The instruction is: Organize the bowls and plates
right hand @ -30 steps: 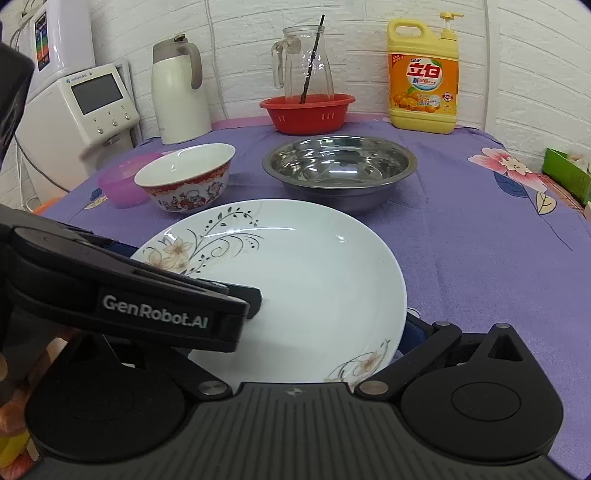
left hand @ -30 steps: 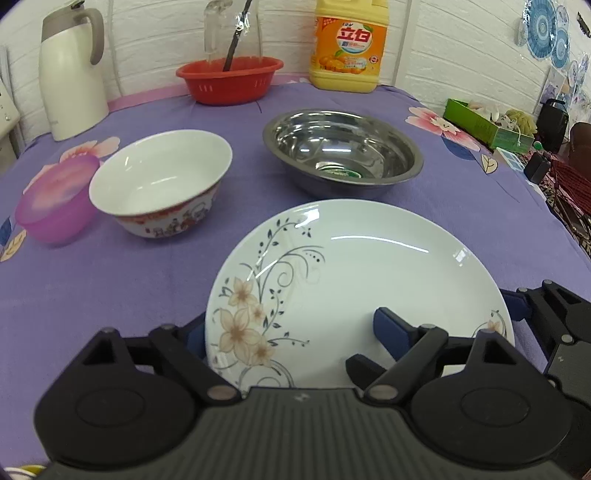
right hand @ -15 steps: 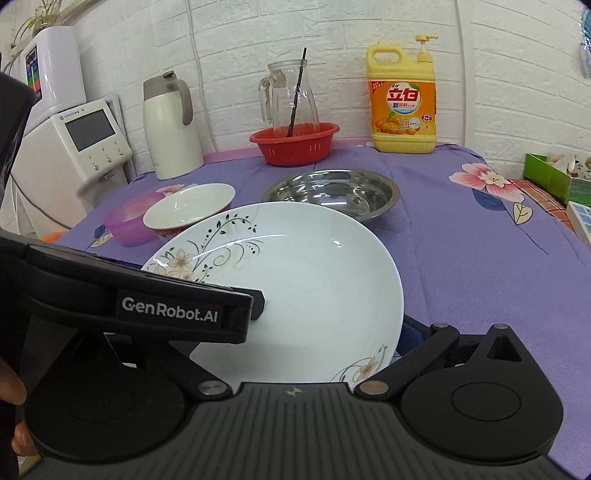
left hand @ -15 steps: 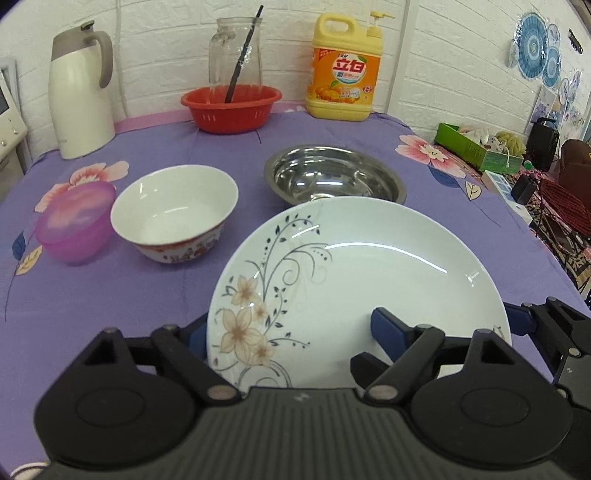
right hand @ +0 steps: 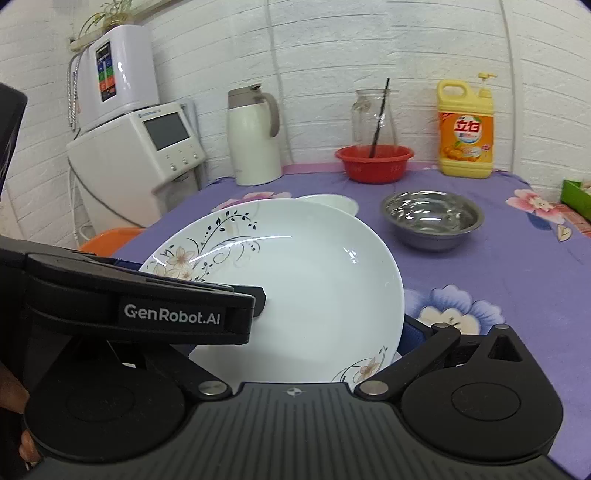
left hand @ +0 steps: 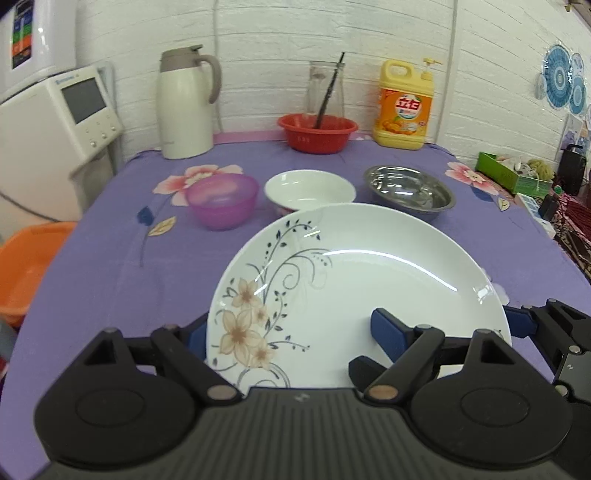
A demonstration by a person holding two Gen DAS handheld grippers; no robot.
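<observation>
White brick wall (left hand: 280,33) and a purple floral tablecloth (left hand: 110,266) frame the scene, with an orange basin (left hand: 22,266) low at the far left beside a white countertop appliance (left hand: 55,125). Along the back stand a white thermal jug (left hand: 184,107), a red basin (left hand: 317,131) with a glass pitcher (left hand: 327,88) behind it, and a yellow detergent bottle (left hand: 404,107), apparently parked clear of the working area. Nearer sit a purple plastic bowl (left hand: 221,201), a white ceramic bowl (left hand: 310,190) and a stainless steel bowl (left hand: 408,190), side by side but apart, likely awaiting stacking.

Held off the cloth in front of them is the floral plate (left hand: 354,295), carried between two tools. The left gripper (left hand: 291,332) straddles the plate's near rim with its jaws spread wide: one blue pad sits at the plate's left edge, the other blue pad (left hand: 386,328) lies over the plate's face. Whether they actually pinch is unclear, though the plate appears supported. The right gripper (right hand: 332,314) takes the right rim, one finger (right hand: 415,330) pressed against the plate's edge; its other finger is hidden behind the left tool, so its grip cannot be judged. Sharing the load across both sides probably keeps the wide, shallow plate level in transit.
</observation>
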